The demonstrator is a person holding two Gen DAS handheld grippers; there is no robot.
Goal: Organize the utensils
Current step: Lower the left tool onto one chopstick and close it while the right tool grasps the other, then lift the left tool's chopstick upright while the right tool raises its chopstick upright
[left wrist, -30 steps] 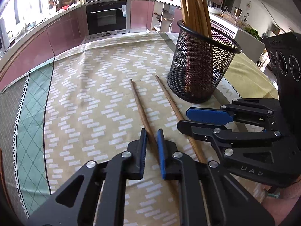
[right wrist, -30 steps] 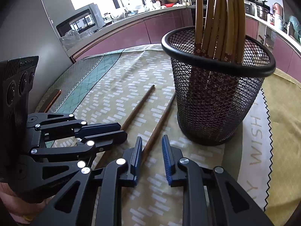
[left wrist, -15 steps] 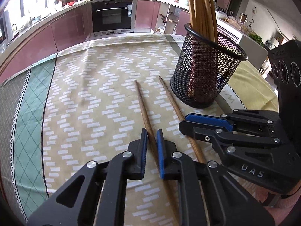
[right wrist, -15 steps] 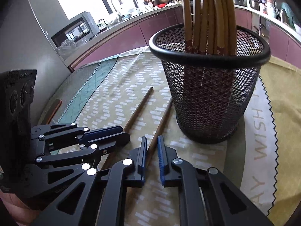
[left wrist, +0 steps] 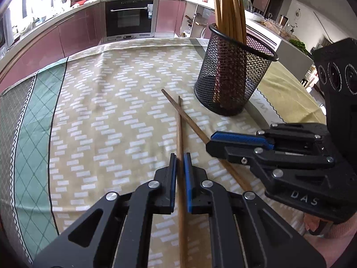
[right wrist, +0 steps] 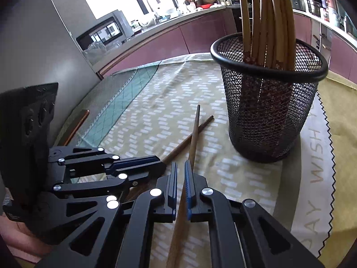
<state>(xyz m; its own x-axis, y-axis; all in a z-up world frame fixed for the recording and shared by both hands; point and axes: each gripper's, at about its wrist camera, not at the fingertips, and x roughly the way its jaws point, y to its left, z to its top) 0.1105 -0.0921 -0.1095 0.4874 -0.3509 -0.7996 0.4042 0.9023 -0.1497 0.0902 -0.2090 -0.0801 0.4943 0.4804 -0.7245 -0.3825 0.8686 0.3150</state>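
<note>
Nearest the lens in the left wrist view: left claw [left wrist: 180, 156], blue pads pressed onto a brown chopstick [left wrist: 179, 129] that runs straight ahead between them. Just to its right, right claw [left wrist: 208, 143] seen side-on, pinching a second brown chopstick [left wrist: 189, 120] that slants off toward the upper left. Crossing of the two sticks near their far tips, ahead of both claws, over the yellow patterned tablecloth [left wrist: 111, 111].

Same grip from the right wrist view: right claw [right wrist: 180, 167] clamped on its stick [right wrist: 193, 138], left claw [right wrist: 164, 165] at its left side holding the other stick [right wrist: 187, 138], tips crossed in front. A bit of a person's hand [right wrist: 13, 230] at the lower left edge behind the left tool.

Farther on, to the right of the crossed tips and a little apart from them: black mesh cup [right wrist: 267, 102], upright on the cloth, with a bundle of pale chopsticks [right wrist: 265, 22] standing in it. Beyond the table edge: pink-fronted kitchen cabinets [left wrist: 78, 31] and a built-in oven [left wrist: 129, 17].
</note>
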